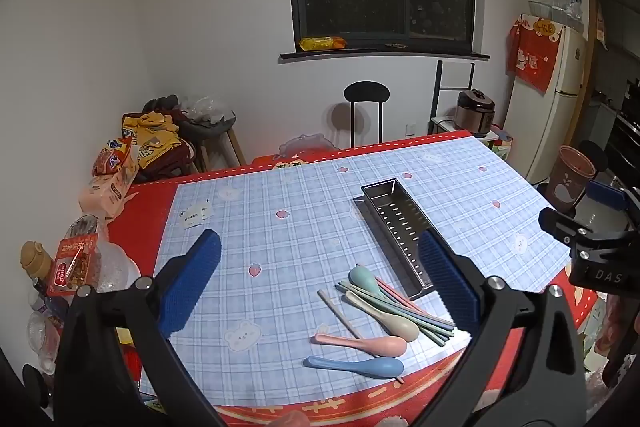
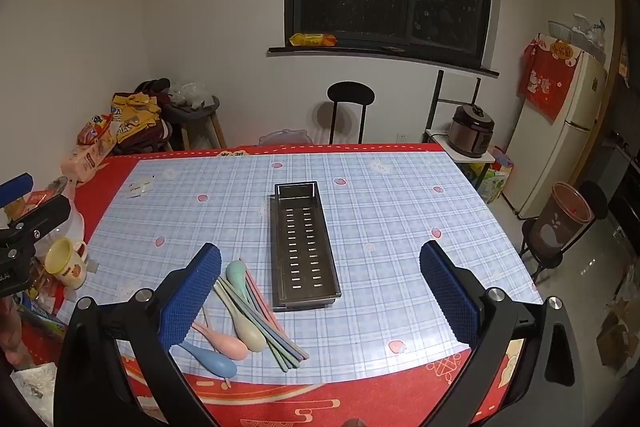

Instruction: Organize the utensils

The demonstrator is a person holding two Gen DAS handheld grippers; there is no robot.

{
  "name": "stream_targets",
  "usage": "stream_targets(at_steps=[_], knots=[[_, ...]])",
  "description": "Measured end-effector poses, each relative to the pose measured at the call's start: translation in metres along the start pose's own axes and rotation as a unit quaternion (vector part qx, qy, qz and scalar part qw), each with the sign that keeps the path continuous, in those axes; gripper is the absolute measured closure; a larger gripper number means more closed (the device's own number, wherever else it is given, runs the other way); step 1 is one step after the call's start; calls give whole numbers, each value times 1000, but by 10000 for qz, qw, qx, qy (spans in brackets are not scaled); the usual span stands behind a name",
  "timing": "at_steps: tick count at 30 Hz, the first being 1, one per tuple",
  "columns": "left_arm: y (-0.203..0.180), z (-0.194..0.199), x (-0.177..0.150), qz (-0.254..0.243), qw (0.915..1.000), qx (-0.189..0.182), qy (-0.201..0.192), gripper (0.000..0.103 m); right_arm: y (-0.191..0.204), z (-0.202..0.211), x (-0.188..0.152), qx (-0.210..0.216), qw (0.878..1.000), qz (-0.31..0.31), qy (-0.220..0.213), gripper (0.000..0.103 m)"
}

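A perforated steel utensil tray (image 1: 396, 223) (image 2: 304, 247) lies empty on the checked table mat. A loose pile of pastel utensils lies on the mat by the tray's near end: a blue spoon (image 1: 356, 365) (image 2: 212, 361), a pink spoon (image 1: 362, 343) (image 2: 224, 343), a beige spoon (image 1: 384, 317) (image 2: 244, 323), a green spoon (image 1: 362, 277) (image 2: 236, 277) and several chopsticks (image 1: 416, 319) (image 2: 272, 331). My left gripper (image 1: 320, 283) is open and empty above the pile. My right gripper (image 2: 320, 291) is open and empty above the tray's near end.
Snack bags (image 1: 112, 171), jars and a packet (image 1: 74, 263) crowd the table's left edge. A yellow mug (image 2: 66, 263) stands at the left. A black stool (image 2: 350, 107), a rice cooker (image 2: 472, 131), a fridge (image 2: 560, 131) and a bin (image 2: 564, 223) stand beyond the table.
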State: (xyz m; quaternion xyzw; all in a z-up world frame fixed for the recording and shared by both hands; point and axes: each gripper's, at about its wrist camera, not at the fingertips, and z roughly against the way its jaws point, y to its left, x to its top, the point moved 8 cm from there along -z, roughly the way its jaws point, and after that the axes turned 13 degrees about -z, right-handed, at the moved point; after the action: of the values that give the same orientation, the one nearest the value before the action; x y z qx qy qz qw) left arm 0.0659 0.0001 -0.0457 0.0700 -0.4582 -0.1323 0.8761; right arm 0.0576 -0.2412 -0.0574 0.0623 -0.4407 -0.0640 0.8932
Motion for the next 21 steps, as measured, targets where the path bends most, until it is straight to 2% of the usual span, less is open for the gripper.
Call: stream_targets(at_steps=[21], knots=[[1, -5, 3, -22, 10000, -24, 24, 6, -5, -9, -1, -6, 10000, -38, 71, 6]])
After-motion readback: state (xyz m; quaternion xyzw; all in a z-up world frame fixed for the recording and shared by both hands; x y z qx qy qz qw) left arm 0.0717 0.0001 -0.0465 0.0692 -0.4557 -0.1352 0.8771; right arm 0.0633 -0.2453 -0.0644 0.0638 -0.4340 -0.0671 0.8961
